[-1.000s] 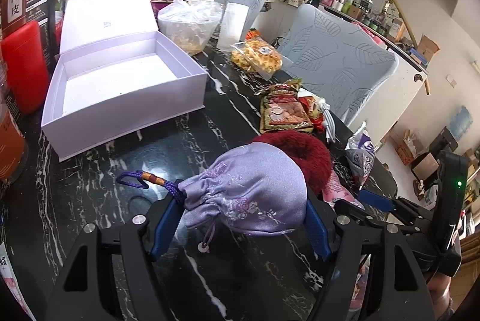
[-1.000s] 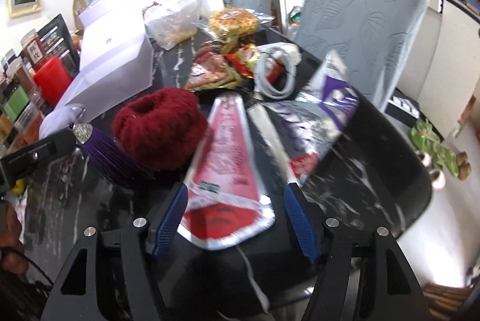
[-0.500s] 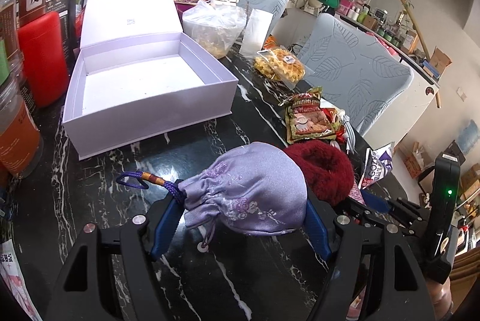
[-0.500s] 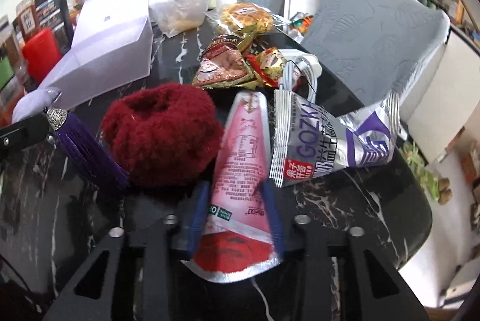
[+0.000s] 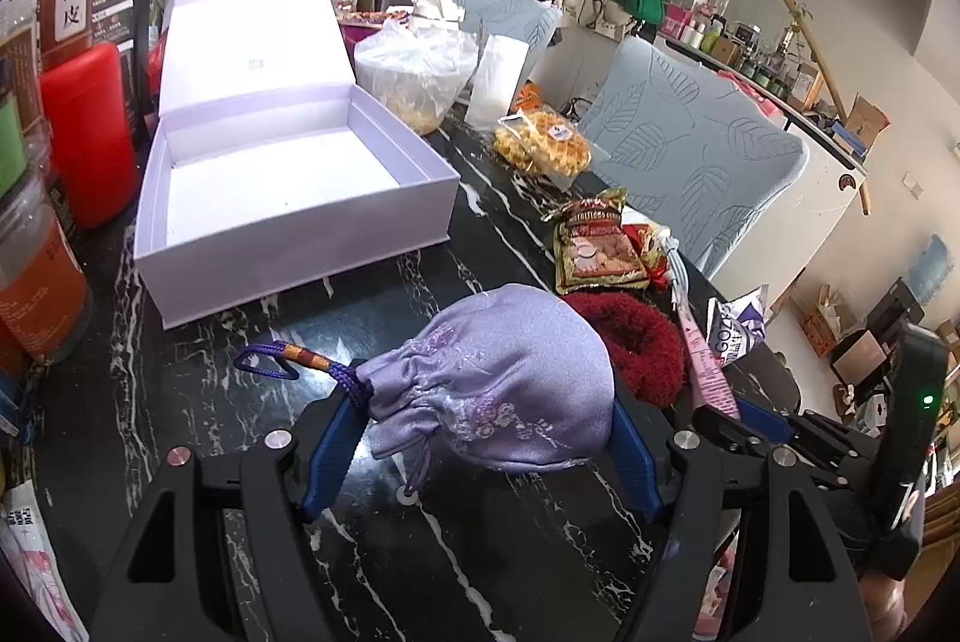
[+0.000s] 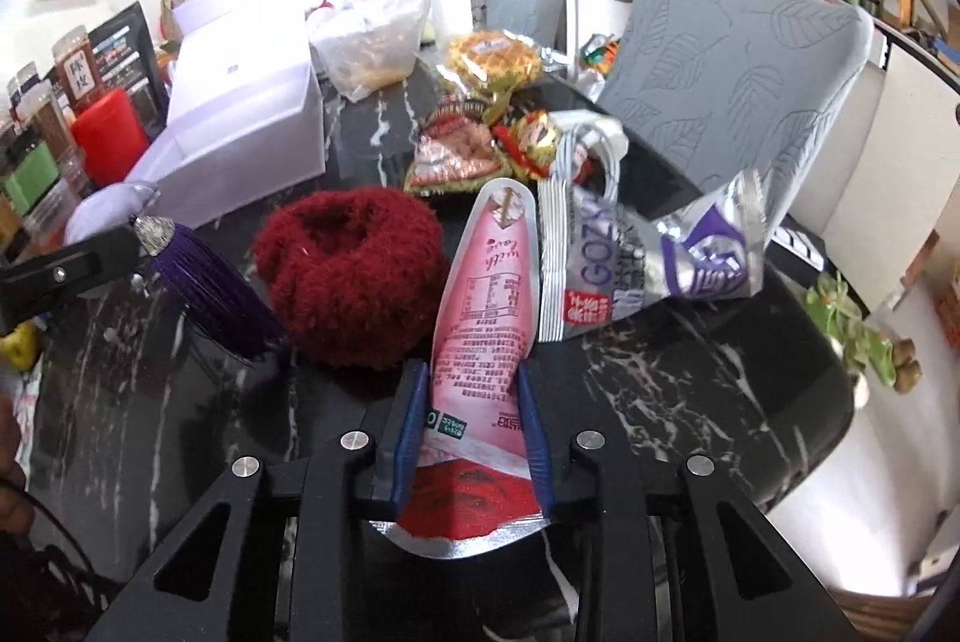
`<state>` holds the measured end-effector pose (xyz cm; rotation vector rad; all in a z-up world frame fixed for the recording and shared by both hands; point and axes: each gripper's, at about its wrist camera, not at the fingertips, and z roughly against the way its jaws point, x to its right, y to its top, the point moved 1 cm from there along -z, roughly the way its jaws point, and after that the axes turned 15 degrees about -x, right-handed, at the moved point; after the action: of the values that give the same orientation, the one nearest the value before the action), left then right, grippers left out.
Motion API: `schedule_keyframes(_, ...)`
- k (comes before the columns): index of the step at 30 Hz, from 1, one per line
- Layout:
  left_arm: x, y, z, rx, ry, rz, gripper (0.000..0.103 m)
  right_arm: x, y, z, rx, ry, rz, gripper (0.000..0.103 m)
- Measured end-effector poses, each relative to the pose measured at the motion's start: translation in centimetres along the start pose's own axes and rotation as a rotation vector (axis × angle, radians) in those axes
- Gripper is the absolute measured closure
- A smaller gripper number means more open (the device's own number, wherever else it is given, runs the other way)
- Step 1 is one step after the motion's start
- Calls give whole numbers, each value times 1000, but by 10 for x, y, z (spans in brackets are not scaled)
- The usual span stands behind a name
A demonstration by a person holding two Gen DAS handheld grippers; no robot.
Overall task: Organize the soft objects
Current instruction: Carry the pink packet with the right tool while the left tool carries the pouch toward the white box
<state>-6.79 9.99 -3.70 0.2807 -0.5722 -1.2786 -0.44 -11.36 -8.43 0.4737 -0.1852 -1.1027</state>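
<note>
We hold the lilac drawstring pouch [image 5: 498,381] in the left gripper [image 5: 480,438], its blue fingers [image 5: 330,447] pressed against both sides of the soft satin, above the black marbled table [image 5: 180,402]. The pouch's purple cord loop [image 5: 270,363] sticks out to the left, and its dark purple tassel [image 6: 207,288] shows in the right wrist view. Ahead and to the left sits the open lavender box [image 5: 288,186] — lid tipped back, nothing visible inside.

Our right gripper [image 6: 468,423] has its jaws drawn in tight on the pink snack packet [image 6: 480,318], which buckles into a narrow fold between the blue pads [image 6: 408,432]. Just left of the packet lies the fuzzy dark red ring [image 6: 351,273], touching it or nearly so. On the packet's right leans a silver and purple snack bag [image 6: 636,264]. Farther back lie other wrapped snacks [image 6: 456,150] and a bagged waffle [image 6: 495,57] — all loose on the table.
</note>
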Motion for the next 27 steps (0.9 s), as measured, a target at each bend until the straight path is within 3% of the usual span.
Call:
schedule_keyframes(9,-4,-1,29,68,56,19,30,-21,11,32,75,57,69,73)
schedule_keyframes(20,-32,-20,69,145,220,154,30,-70,35,33,119,219,257,73)
schedule_keyframes(27,-48,-30,86,179,280,224,30,-106,42,33,128,301,384,73)
